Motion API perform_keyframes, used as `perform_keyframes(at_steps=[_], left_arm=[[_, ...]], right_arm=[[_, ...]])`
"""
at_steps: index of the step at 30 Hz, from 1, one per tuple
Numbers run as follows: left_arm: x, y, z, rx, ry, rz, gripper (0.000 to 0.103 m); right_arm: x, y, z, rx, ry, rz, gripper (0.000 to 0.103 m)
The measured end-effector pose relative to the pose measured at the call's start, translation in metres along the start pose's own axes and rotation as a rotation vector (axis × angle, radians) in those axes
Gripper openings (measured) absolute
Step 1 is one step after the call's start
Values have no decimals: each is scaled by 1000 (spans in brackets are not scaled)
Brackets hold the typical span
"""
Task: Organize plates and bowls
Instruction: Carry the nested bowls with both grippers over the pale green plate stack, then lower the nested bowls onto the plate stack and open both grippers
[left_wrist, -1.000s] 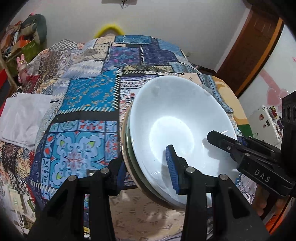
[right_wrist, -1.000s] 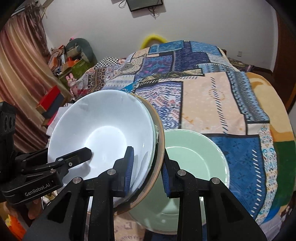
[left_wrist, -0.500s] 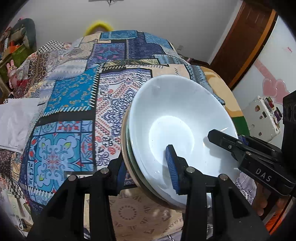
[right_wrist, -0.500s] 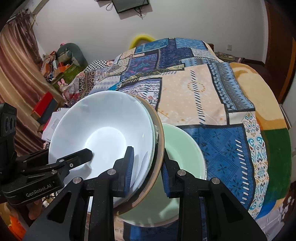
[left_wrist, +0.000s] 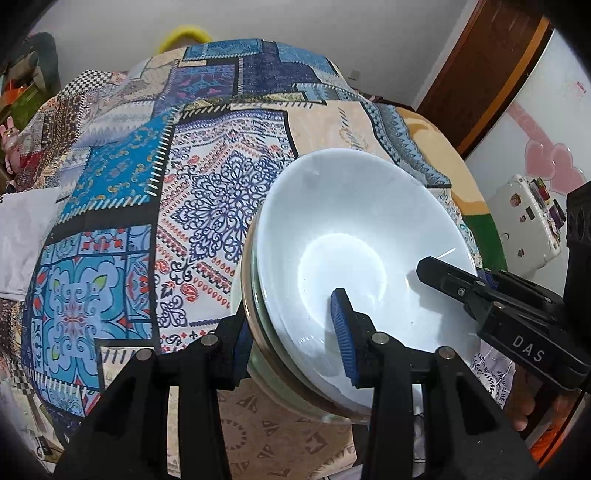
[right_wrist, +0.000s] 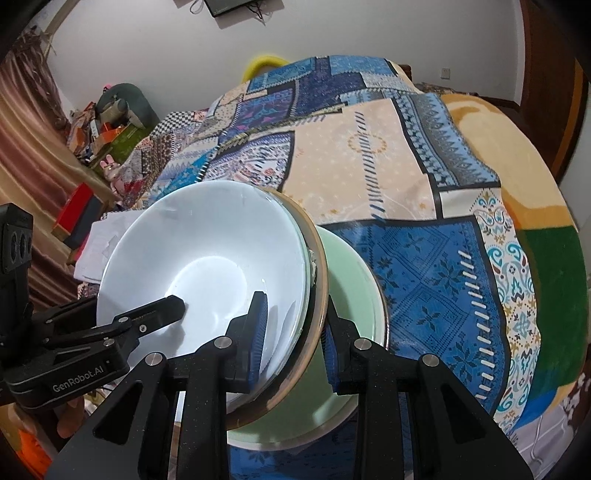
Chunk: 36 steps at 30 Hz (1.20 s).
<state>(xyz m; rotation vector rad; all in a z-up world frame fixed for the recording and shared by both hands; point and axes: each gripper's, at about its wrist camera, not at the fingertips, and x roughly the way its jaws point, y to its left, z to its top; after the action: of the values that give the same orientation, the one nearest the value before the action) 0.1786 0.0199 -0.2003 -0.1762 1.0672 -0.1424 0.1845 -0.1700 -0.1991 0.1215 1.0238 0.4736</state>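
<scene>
Left wrist view: left gripper clamped on the near rim of a stack of dishes, one blue pad inside the white bowl on top, the other finger behind the brown rim. Stack is tilted, held above the patchwork bedspread. Right gripper comes in from the right, one finger inside the bowl.

Right wrist view: right gripper clamped on the opposite rim of the same stack, pad inside the white bowl, other finger behind the rim. Pale green plate lies on the bedspread just behind. Left gripper visible at left, finger in the bowl.
</scene>
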Motion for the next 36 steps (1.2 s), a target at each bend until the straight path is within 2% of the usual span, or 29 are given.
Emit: perform_keyframes(at_steps=[4,13,15,17,20,24,28,34,36], left_arm=[[12,-2,0,5,26,-5,40],[13,-1,0,11,26,-27,40],[14,0,0,9,26,-29,45],[14,1,0,3,28,-10,55],[7,4,-2,-3,12,3,56],[-17,4,-3,0,-46,26,59],[-50,-6,-3,29,-129,37,61],[-116,-27,-8,72,-313,38,68],[-140,-33,-11,85,-378,28,69]], right_arm=[[4,-4,-4,11,11,-4,25],[1,-4,-7,-10,-16,-5,28],[1,-2,-7,-19,-17,-21,30],[-3,-2,-8,-19,-19,-25,34],[-12,0,-9,-30,-36,-36,38],[-36,4,-8,-46,-89,-37,43],[-68,12,-5,-71,-165,-28,43],[-125,32,-6,-131,-311,-17,45],[-145,38,-9,-155,-369,-10,50]])
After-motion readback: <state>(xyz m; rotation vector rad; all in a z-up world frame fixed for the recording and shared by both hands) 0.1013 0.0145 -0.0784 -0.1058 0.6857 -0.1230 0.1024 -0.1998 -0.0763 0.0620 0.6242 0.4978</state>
